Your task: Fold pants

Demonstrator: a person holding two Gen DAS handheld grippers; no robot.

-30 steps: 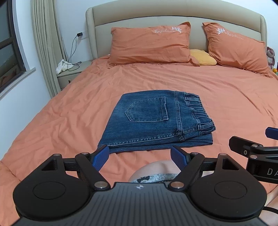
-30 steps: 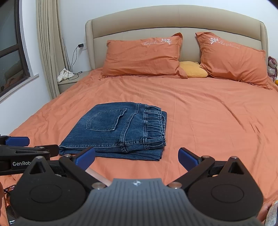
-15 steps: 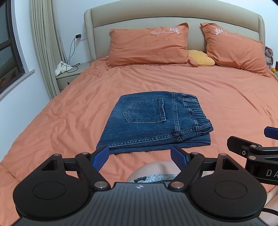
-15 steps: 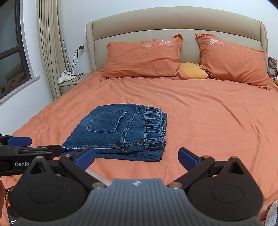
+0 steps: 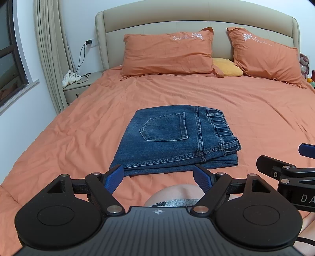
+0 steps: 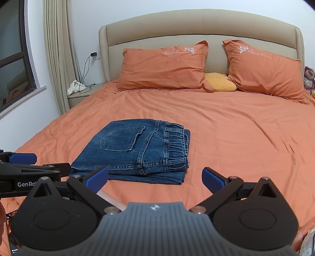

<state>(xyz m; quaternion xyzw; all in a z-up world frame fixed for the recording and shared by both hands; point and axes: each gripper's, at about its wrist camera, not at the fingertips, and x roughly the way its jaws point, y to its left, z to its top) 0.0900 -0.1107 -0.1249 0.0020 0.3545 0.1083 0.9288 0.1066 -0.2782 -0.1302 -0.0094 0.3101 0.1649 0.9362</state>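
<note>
Blue denim pants (image 5: 175,137) lie folded in a flat stack on the orange bed sheet (image 5: 78,134), back pocket up, elastic waistband to the right. They also show in the right wrist view (image 6: 137,151). My left gripper (image 5: 158,178) is open and empty, held just short of the stack's near edge. My right gripper (image 6: 155,178) is open and empty, near the stack's near right corner. Each gripper shows at the edge of the other's view: the right one (image 5: 285,165), the left one (image 6: 29,167).
Two orange pillows (image 5: 169,53) (image 5: 263,55) and a yellow cushion (image 5: 226,67) lean on the beige headboard (image 5: 196,17). A nightstand (image 5: 78,86) with a white cloth and charger cable stands at the left by the curtain. The person's knee (image 5: 173,195) shows below the left gripper.
Both grippers have drawn back and risen slightly, so the folded pants sit a little farther away. The pants have not moved. Both grippers stay open.
</note>
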